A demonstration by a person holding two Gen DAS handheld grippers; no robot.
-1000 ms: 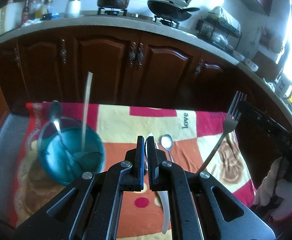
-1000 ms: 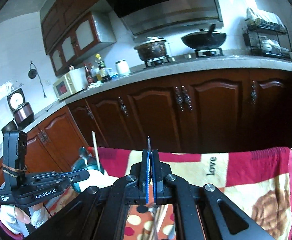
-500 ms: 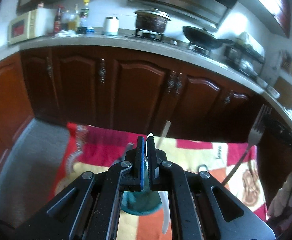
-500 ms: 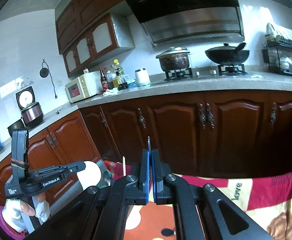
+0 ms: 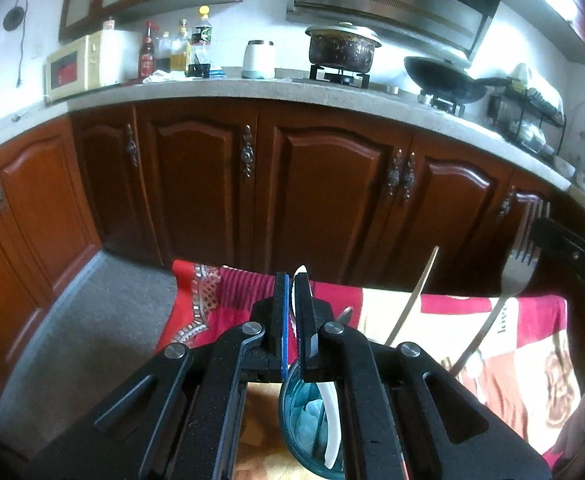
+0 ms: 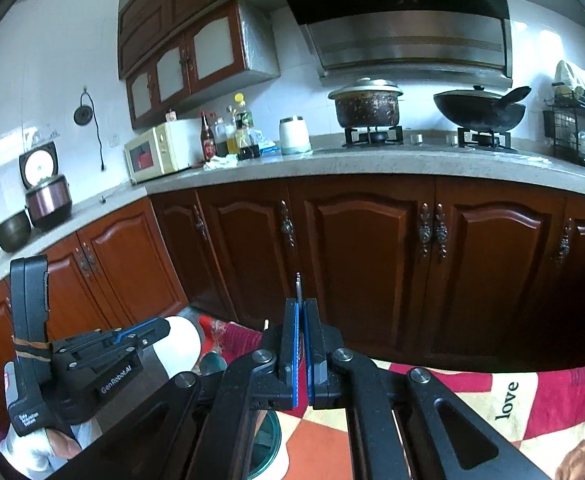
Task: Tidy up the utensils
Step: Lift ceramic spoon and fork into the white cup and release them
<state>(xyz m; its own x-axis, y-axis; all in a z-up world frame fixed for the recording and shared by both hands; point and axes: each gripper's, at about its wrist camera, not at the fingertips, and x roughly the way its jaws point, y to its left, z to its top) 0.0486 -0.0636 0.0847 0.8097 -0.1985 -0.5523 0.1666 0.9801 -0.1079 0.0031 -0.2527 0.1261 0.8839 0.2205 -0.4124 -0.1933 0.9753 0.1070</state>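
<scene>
L tongs (image 5: 291,280) are clamped on a white plastic spoon (image 5: 329,420), its handle tip poking up btwn the pads and its bowl end hanging over the teal bowl (image 5: 298,420) on the patterned cloth (image 5: 532,344). R tongs (image 6: 301,304) are clamped on a metal fork (image 5: 526,252), tines up w/ the handle slanting down toward the cloth. A thin pale stick (image 5: 416,296) leans out of the teal bowl, just L of the fork.
</scene>
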